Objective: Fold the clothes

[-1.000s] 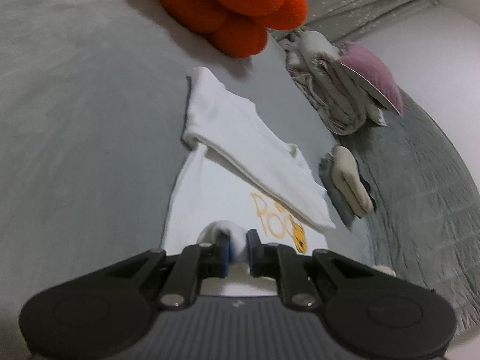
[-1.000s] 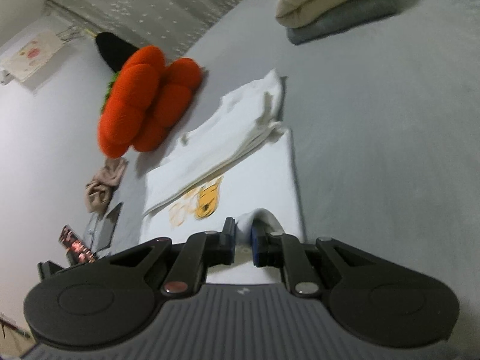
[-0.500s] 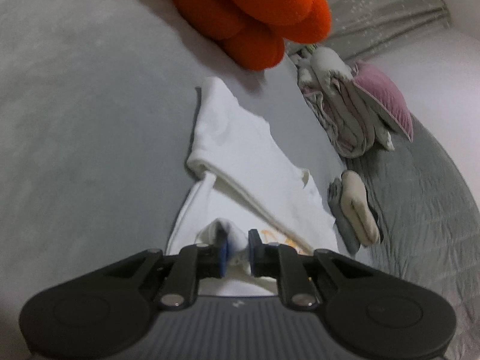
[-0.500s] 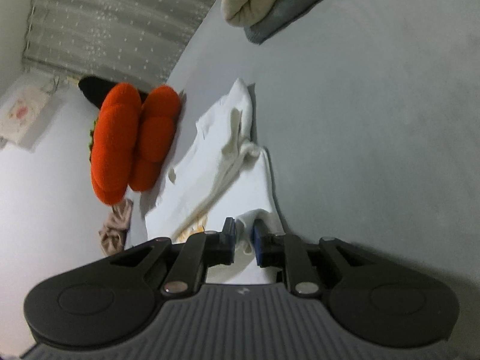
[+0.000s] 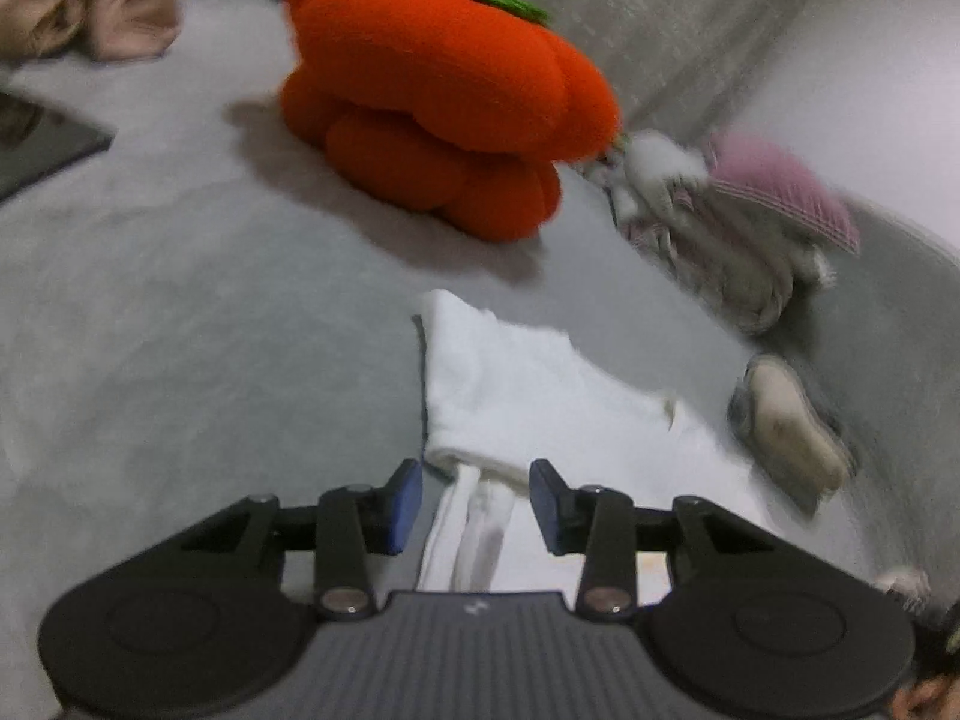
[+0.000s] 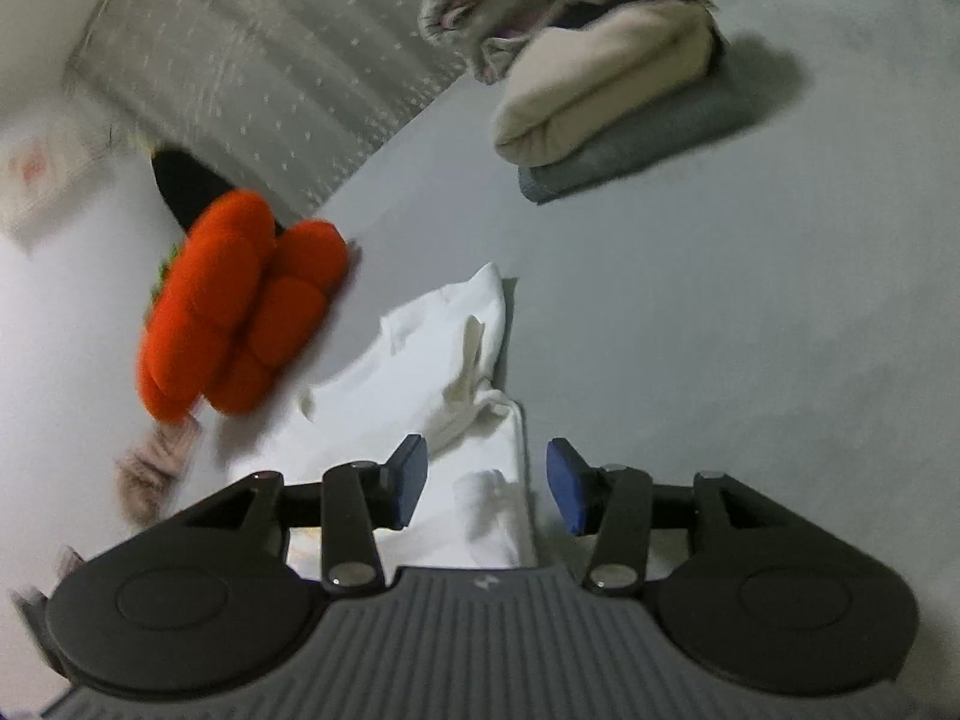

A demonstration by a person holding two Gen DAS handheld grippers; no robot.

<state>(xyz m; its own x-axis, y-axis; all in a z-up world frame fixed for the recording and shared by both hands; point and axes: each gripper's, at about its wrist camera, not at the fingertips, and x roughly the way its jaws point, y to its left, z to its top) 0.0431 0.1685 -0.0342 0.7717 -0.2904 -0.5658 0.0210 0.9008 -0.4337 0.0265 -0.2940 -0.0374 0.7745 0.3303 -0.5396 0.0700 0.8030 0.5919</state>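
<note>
A white T-shirt [image 5: 516,396] lies folded on the grey bed, its lower part doubled over the upper part. My left gripper [image 5: 475,501] is open, and the shirt's folded edge lies below the gap between its blue pads. In the right wrist view the same white T-shirt [image 6: 432,384] lies just ahead. My right gripper [image 6: 487,483] is open over the shirt's right edge and holds nothing.
An orange pumpkin cushion [image 5: 444,114] sits beyond the shirt. A pile of unfolded clothes [image 5: 732,228] and a folded cream and grey stack [image 6: 624,114] lie further off. A dark tablet [image 5: 36,144] and beige cloth [image 5: 90,18] are at far left.
Both grippers carried the shirt's lower edge forward over the upper part, then opened and let it go. The printed front is now folded under.
</note>
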